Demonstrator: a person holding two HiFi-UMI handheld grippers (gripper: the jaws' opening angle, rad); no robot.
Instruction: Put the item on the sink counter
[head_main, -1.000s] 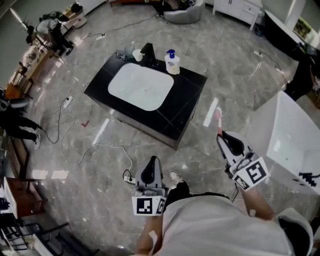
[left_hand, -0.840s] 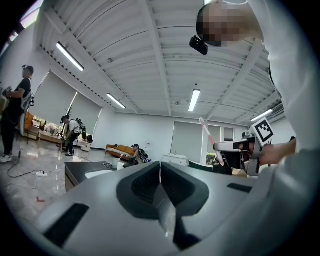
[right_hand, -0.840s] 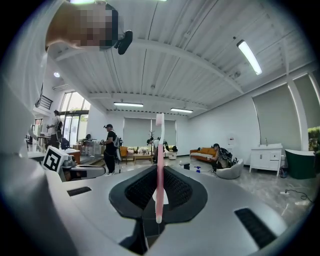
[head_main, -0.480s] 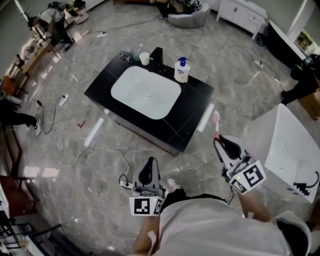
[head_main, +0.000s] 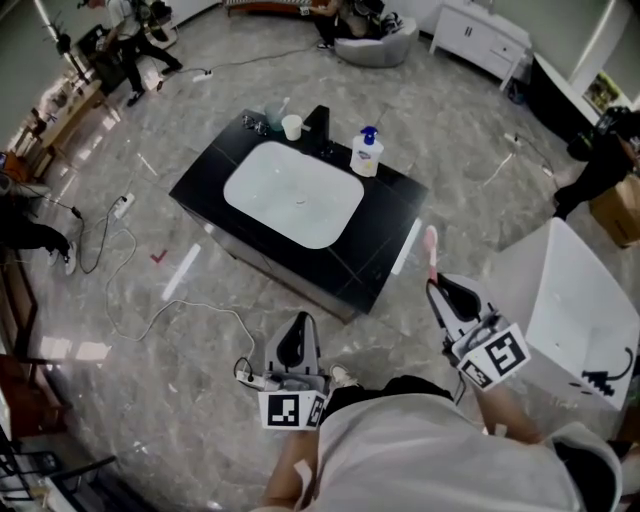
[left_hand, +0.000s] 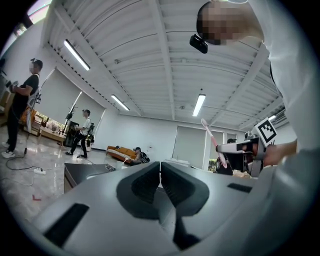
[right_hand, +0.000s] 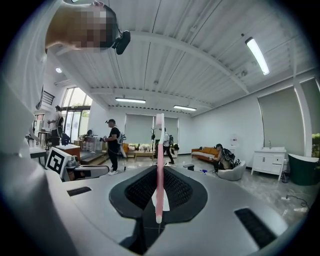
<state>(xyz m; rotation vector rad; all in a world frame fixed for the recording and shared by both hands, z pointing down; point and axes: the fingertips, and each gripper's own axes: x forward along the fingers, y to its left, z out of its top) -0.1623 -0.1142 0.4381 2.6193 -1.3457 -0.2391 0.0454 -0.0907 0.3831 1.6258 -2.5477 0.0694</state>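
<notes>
The right gripper (head_main: 446, 290) is pinching a pink toothbrush (head_main: 431, 246) between its jaws. The left gripper (head_main: 297, 338) is keeping its jaws pressed together on nothing, short of the sink counter (head_main: 376, 226).

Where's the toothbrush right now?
The toothbrush is clamped in the right tongs, at the head view's lower right, pointing up just beside the sink counter's near right corner, not over it.
</notes>
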